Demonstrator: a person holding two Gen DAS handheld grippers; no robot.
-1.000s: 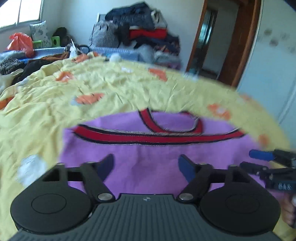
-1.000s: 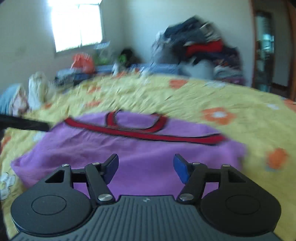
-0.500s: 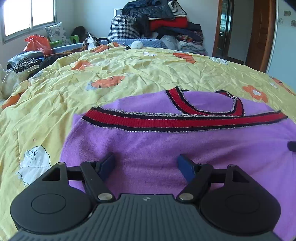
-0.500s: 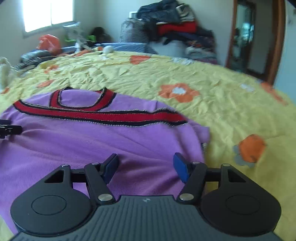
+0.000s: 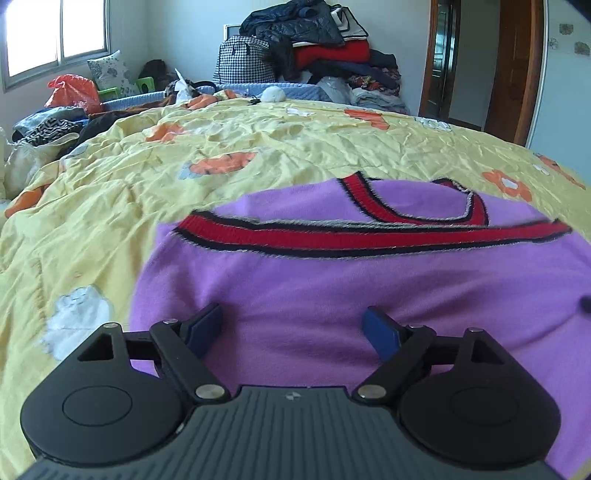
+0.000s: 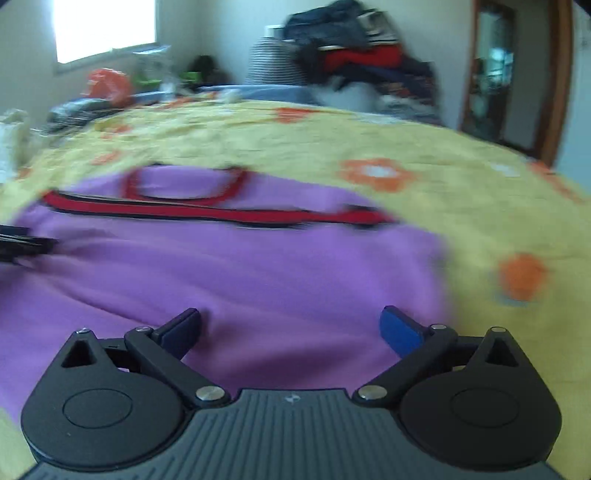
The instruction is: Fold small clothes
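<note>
The work surface is a bed covered by a yellow bedspread printed with orange and white flowers; the fabric is wrinkled across its whole width. At the far side of the room a pile of clothes is stacked against the wall. A window sits at the far left, an orange plastic bag lies below it, and a wooden door frame stands at the far right.

The task item is a purple sweater lying flat on the bedspread. A red band edged in black crosses it from left to right, and a red V-shaped neckline lies just beyond that band. The purple fabric shows shallow folds near the cameras. In the right wrist view the sweater is motion-blurred, and its right edge ends short of an orange flower on the bedspread.

The left hand-held gripper hangs over the near left part of the sweater with its blue-padded fingers spread apart — nothing is held between them. The right hand-held gripper hangs over the near right part of the sweater, its fingers likewise spread wide and empty. Contact between pads and fabric cannot be determined. A dark blurred tip at the left edge of the right wrist view belongs to the left tool.
</note>
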